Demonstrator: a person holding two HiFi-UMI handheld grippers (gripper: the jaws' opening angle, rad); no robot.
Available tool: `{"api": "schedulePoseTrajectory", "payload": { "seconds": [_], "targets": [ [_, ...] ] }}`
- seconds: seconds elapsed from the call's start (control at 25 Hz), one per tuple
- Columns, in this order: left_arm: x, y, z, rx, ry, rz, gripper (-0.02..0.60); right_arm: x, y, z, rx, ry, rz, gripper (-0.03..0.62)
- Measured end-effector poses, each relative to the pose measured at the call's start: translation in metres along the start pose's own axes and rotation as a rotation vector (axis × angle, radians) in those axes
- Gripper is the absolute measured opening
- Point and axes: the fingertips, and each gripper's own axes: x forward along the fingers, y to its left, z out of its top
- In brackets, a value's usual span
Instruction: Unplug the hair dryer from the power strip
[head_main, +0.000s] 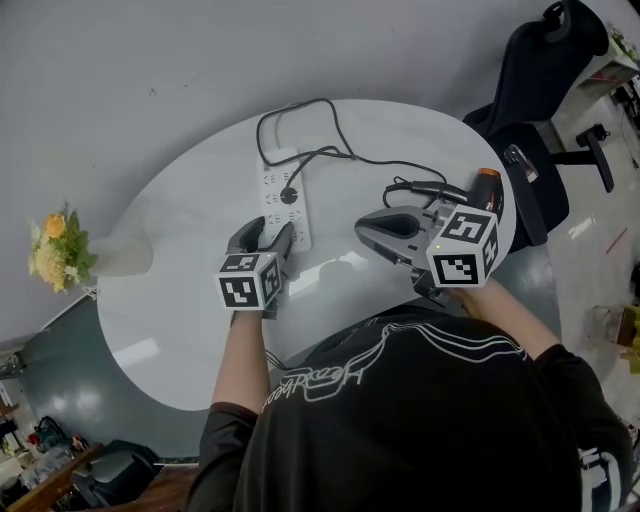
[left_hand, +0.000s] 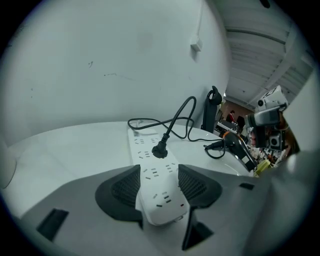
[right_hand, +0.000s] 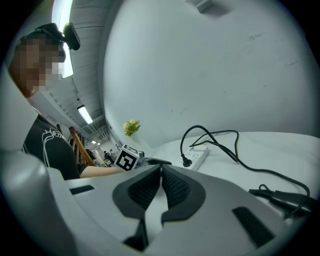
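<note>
A white power strip (head_main: 282, 196) lies on the round white table (head_main: 180, 300), with a black plug (head_main: 289, 195) seated in it. The plug's black cord (head_main: 340, 150) loops across the tabletop to the orange-and-black hair dryer (head_main: 487, 190) at the right edge. My left gripper (head_main: 268, 240) is open, its jaws standing either side of the strip's near end (left_hand: 159, 200); the plug (left_hand: 160, 150) sits just beyond them. My right gripper (head_main: 372, 230) hovers shut over the table right of the strip, nothing between its pads (right_hand: 150, 187). It looks toward the strip (right_hand: 198, 158) and plug (right_hand: 187, 162).
A vase of yellow flowers (head_main: 60, 250) stands at the table's left edge. A black office chair (head_main: 540, 90) sits behind the table at the right. The person's torso is close to the table's near edge.
</note>
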Motion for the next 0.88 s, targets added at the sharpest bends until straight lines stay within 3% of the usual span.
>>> {"api": "schedulePoseTrajectory", "payload": {
  "seconds": [0.24,0.48,0.88],
  "targets": [
    [0.01,0.013,-0.007,-0.037,0.04,0.027,0.215,0.009,-0.011,0.0,0.016,0.02,-0.001,-0.002],
    [0.014,0.014,-0.014,-0.179,0.032,-0.029,0.222,0.02,-0.015,-0.006,0.029,0.048,0.013,-0.002],
    [0.015,0.015,-0.013,-0.181,0.028,-0.024,0.221,0.046,-0.028,-0.019,0.012,0.103,0.02,-0.002]
  ]
}}
